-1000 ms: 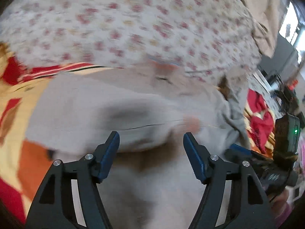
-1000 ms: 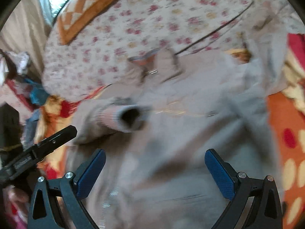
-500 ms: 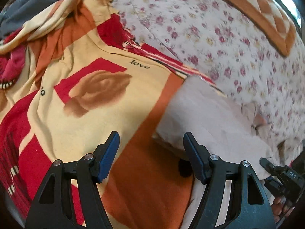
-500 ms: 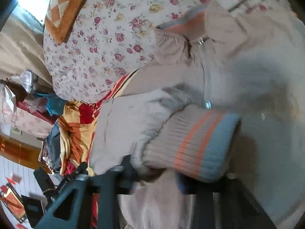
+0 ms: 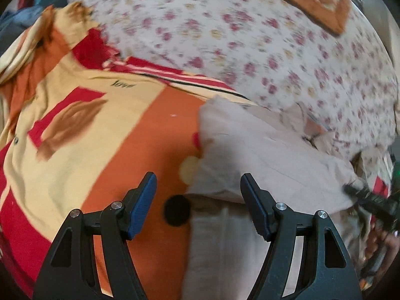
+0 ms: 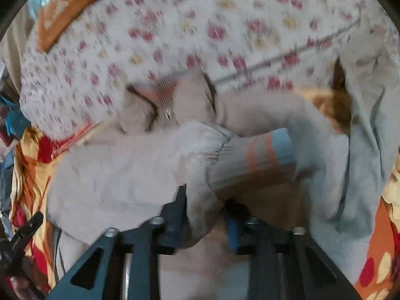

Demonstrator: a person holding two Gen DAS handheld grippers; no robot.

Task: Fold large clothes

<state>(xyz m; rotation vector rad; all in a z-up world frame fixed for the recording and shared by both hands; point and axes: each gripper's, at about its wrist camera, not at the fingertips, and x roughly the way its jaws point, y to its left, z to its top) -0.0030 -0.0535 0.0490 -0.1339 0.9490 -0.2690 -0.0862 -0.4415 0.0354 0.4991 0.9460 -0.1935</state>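
Note:
A beige zip jacket (image 5: 262, 155) lies on the bed, collar toward the floral sheet. Its left sleeve (image 6: 140, 175) is folded across the chest, and the ribbed cuff (image 6: 260, 157) has orange stripes and a grey-blue edge. My right gripper (image 6: 206, 205) is shut on the sleeve fabric just behind the cuff. My left gripper (image 5: 198, 195) is open and empty, low over the jacket's left edge where it meets the orange blanket. The right gripper's tip shows at the right edge of the left wrist view (image 5: 367, 197).
An orange, red and cream blanket (image 5: 87, 125) covers the bed to the left and under the jacket. A floral sheet (image 5: 250, 40) lies beyond, with an orange checked pillow (image 5: 312, 2) at the far end. Blue clothes (image 5: 30, 12) are piled at the far left.
My right gripper closed on the sleeve near the cuff and carried it across the jacket's front. My left gripper swung left off the jacket, then back toward its edge, staying open.

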